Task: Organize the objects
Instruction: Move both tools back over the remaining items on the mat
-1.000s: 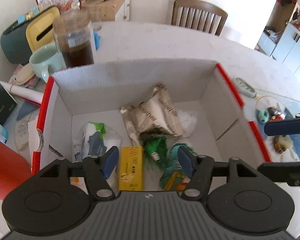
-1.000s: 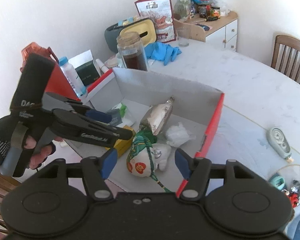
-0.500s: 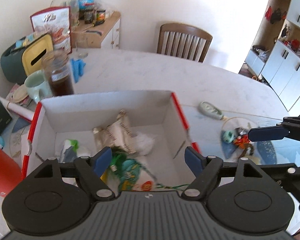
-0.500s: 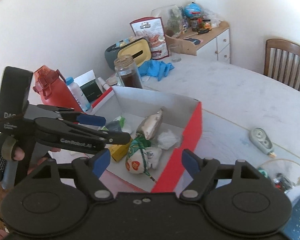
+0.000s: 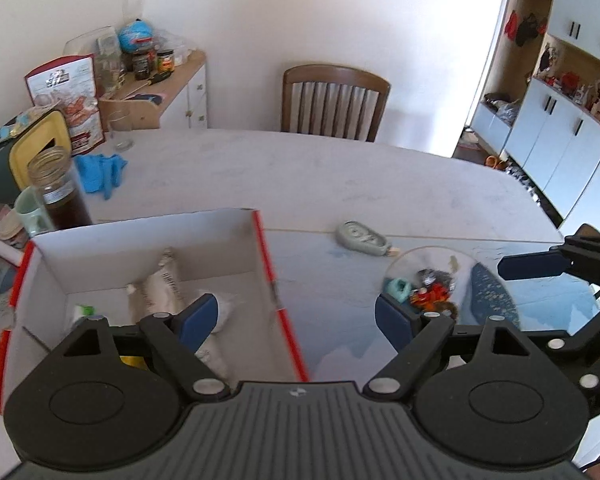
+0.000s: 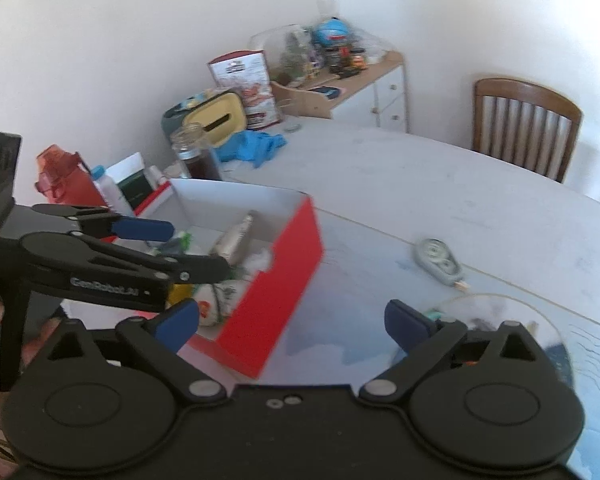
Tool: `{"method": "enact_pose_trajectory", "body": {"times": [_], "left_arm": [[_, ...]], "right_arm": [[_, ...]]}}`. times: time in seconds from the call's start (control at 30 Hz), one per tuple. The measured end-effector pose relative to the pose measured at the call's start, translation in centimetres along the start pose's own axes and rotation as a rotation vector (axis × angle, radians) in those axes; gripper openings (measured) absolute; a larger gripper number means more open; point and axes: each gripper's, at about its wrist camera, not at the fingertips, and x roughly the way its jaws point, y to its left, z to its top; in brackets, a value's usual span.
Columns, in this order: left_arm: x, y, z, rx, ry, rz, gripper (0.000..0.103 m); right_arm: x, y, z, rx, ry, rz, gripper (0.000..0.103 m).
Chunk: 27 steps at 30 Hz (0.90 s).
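Note:
A red and white cardboard box stands on the table and holds a silver foil packet, crumpled white paper, a yellow pack and a patterned pouch. My left gripper is open and empty, above the box's right wall. My right gripper is open and empty, above the table to the right of the box. A clear round dish with small trinkets lies to the right. A grey correction-tape dispenser lies beyond it.
A dark jar, a mint mug, blue gloves, a yellow-fronted tissue box and a red bottle crowd the table's left end. A wooden chair stands behind the table. A cluttered sideboard stands against the wall.
Both grippers have pulled back and up from the box and swung right. Their fingers have opened wider. The dish and tape dispenser have come further into view.

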Motion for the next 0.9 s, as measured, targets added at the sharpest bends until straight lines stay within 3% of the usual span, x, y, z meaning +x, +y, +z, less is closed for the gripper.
{"method": "enact_pose_trajectory", "body": {"times": [0.3,0.53,0.9], "left_arm": [[1.2,-4.0,-0.1,0.01,-0.001,-0.061,0.099],[2.3,-6.5,-0.3,-0.005,-0.01,-0.096,0.101],[6.0,-9.6,-0.8,-0.019,0.028,-0.079,0.101]], "right_arm": [[-1.7,-3.3,-1.6,-0.001,0.001,-0.069,0.1],[-2.6,-5.7,-2.9,0.017,0.008,-0.099,0.1],[-2.8,-9.8,-6.0,0.043,0.042,-0.163,0.1]]}}
